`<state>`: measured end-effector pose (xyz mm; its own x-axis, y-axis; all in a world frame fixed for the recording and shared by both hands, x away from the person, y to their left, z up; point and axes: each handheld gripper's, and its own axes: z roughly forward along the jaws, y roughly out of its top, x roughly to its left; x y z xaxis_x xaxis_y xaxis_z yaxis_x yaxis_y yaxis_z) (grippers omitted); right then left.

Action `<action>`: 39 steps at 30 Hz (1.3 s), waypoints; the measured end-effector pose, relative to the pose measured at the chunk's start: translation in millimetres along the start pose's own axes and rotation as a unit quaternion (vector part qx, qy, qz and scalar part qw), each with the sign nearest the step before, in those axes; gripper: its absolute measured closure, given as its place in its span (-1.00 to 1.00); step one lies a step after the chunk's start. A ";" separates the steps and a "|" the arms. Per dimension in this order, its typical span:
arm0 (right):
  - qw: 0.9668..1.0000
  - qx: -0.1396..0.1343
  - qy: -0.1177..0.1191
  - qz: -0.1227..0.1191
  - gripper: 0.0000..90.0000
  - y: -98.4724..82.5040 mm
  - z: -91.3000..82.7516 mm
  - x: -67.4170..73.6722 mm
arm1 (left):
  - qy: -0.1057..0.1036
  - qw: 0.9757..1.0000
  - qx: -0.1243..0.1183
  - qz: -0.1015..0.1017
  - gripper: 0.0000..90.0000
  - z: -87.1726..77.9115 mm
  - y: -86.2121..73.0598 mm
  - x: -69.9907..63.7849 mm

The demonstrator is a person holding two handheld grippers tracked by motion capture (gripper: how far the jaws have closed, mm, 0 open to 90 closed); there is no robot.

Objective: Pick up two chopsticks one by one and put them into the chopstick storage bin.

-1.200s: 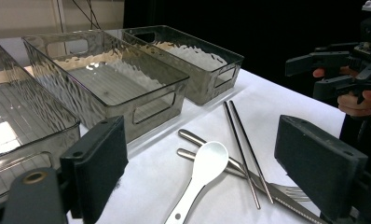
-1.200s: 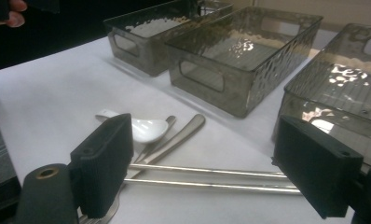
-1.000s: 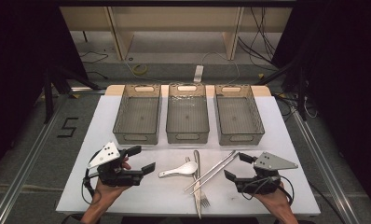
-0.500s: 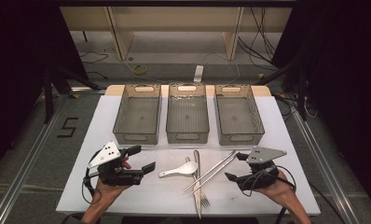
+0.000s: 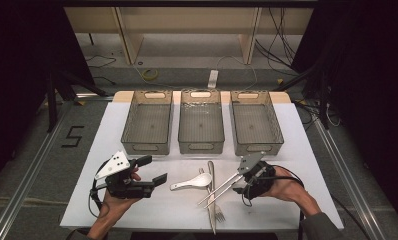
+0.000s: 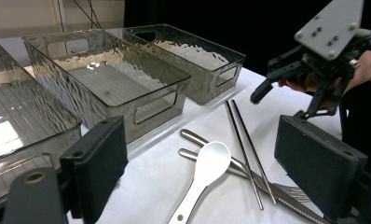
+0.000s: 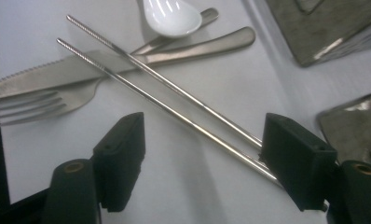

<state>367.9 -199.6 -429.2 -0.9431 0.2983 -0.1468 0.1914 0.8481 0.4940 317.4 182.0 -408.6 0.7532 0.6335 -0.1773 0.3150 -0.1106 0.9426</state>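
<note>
High view: on the white worktop three clear bins stand in a row at twelve o'clock, ready as separate drop places for sorted cutlery. At the centre lies the heap: a white spoon, a knife, a fork and a pair of steel chopsticks slanting toward the right hand-held gripper, which sits at four o'clock of the heap with its jaws at the chopsticks' upper ends. The left hand-held gripper rests at eight o'clock, jaws apart and empty, pointing toward the spoon, probably waiting its turn.

Left gripper view: its two black pads stand wide with nothing between them. Past them lie the spoon, bowl up, and the chopsticks crossing over the knife and fork handles; the right hand-held gripper hovers at two o'clock above the chopsticks' far ends.

Right gripper view: the jaws have just been closing, yet the pads are not pressing on anything. The chopsticks run from ten o'clock down to the right pad, which sits at or over their ends; whether it touches them I cannot tell. The approach at the free ends looks chosen because there the sticks lie clear of the knife and fork.
</note>
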 end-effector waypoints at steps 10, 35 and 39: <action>0.998 0.061 0.017 -0.028 -0.08 6.2 25.9 -10.8 | -0.002 1.000 0.001 0.000 -0.64 0.2 0.0 -0.5; 0.990 0.118 0.031 -0.071 0.35 8.9 38.1 -7.1 | -0.001 1.000 0.006 0.006 -0.63 0.6 0.0 -1.3; 0.988 0.123 0.036 -0.082 0.42 10.7 38.5 -6.1 | -0.001 1.000 0.005 0.007 -0.63 0.6 -0.1 -1.2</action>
<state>386.1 -175.4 -456.0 -0.9821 0.1232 -0.1422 0.0858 0.9660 0.2440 316.8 180.8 -408.6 0.7584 0.6305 -0.1653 0.3108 -0.1269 0.9419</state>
